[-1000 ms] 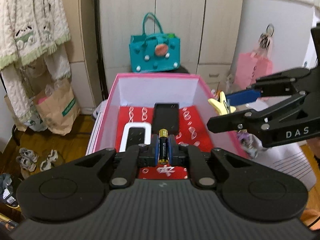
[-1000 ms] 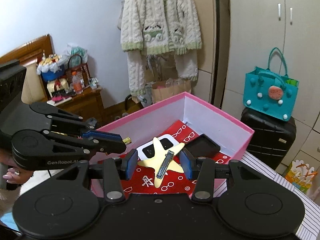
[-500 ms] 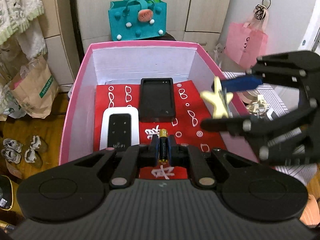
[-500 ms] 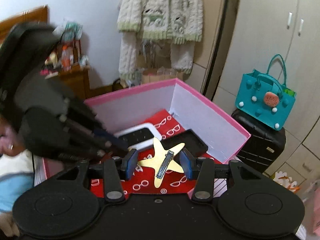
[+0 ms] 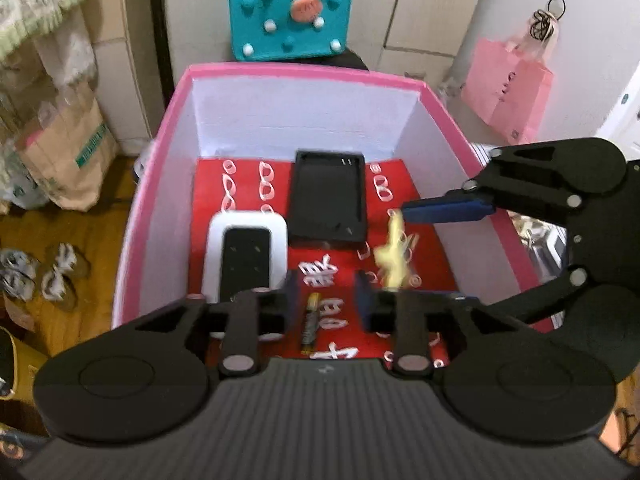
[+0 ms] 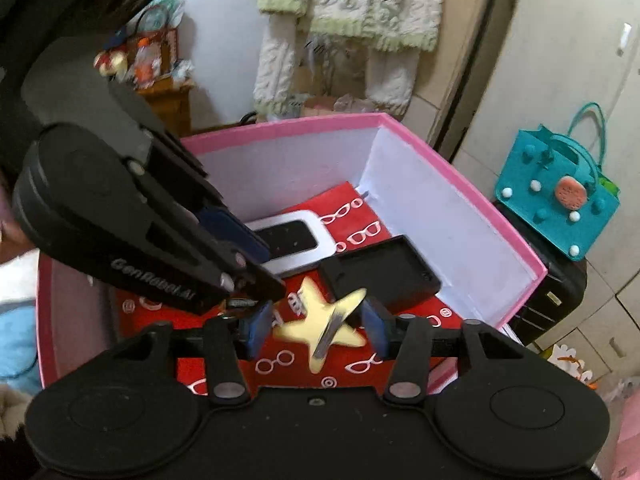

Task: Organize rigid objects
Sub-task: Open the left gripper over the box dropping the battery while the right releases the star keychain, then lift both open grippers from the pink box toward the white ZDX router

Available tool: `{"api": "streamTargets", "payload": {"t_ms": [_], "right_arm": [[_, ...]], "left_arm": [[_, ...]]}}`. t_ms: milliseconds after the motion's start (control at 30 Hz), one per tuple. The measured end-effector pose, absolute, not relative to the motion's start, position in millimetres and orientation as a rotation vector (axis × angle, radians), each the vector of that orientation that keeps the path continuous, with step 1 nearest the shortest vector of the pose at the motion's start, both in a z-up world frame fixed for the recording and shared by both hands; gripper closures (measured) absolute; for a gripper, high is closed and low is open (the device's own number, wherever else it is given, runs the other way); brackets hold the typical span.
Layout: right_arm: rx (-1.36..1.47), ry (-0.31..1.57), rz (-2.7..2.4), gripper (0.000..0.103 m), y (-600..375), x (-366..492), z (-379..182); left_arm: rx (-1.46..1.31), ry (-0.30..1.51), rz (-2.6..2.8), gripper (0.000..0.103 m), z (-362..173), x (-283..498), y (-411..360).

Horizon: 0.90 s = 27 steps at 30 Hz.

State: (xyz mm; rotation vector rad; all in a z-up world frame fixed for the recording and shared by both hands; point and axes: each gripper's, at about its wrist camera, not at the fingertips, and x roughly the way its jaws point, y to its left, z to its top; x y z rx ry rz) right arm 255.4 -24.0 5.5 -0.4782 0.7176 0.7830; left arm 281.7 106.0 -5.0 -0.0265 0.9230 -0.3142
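A pink box (image 5: 304,70) with a red glasses-print lining holds a white-framed device (image 5: 244,260) and a black case (image 5: 328,204). My left gripper (image 5: 326,296) hangs low over the box's near end. Its jaws are opening, and a black-and-gold battery (image 5: 311,324) lies loose between them on the lining, clear of both pads. My right gripper (image 6: 316,328) reaches in from the right, jaws opening. A yellow star hair clip (image 6: 320,324) sits tilted and blurred between its pads, which are not pressing on it. The same clip (image 5: 394,252) smears below the right gripper's upper finger (image 5: 444,210).
A teal felt bag (image 5: 290,20) rests on a black suitcase (image 6: 548,296) behind the box. A pink paper bag (image 5: 508,88) hangs at the right. A brown paper bag (image 5: 60,152) and shoes (image 5: 40,276) are on the floor at the left.
Both grippers have dipped down into the box. The left jaws have come apart and the battery has dropped onto the lining. The right jaws have widened and the star clip has come loose.
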Motion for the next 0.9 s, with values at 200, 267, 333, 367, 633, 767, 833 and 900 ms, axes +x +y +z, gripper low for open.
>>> {"api": "streamTargets", "payload": {"t_ms": [200, 267, 333, 367, 633, 767, 833, 900], "right_arm": [[-0.348, 0.654, 0.778, 0.041, -57.1, 235.6, 34.9], [-0.317, 0.643, 0.761, 0.040, -69.8, 226.2, 45.6], [-0.281, 0.649, 0.745, 0.040, -82.6, 217.2, 55.0], [-0.265, 0.653, 0.739, 0.040, -88.8, 213.4, 58.4], [-0.141, 0.643, 0.660, 0.040, -140.3, 179.5, 86.9], [-0.104, 0.607, 0.613, 0.040, -169.2, 159.2, 101.8], [-0.094, 0.595, 0.593, 0.040, -183.3, 148.8, 106.4], [-0.104, 0.581, 0.568, 0.040, -194.7, 138.4, 107.2]], "left_arm": [[0.013, 0.841, -0.312, 0.062, 17.2, 256.9, 106.1], [0.033, 0.816, -0.318, 0.062, 26.1, 243.7, 104.9], [0.043, 0.794, -0.322, 0.062, 35.8, 231.7, 104.0], [0.046, 0.783, -0.322, 0.062, 41.7, 224.4, 104.1], [0.104, 0.717, -0.318, 0.058, 79.3, 171.8, 89.7], [0.141, 0.693, -0.338, 0.056, 95.8, 148.0, 71.4], [0.157, 0.679, -0.353, 0.054, 101.6, 138.2, 61.1], [0.175, 0.666, -0.370, 0.052, 104.9, 128.8, 49.5]]}}
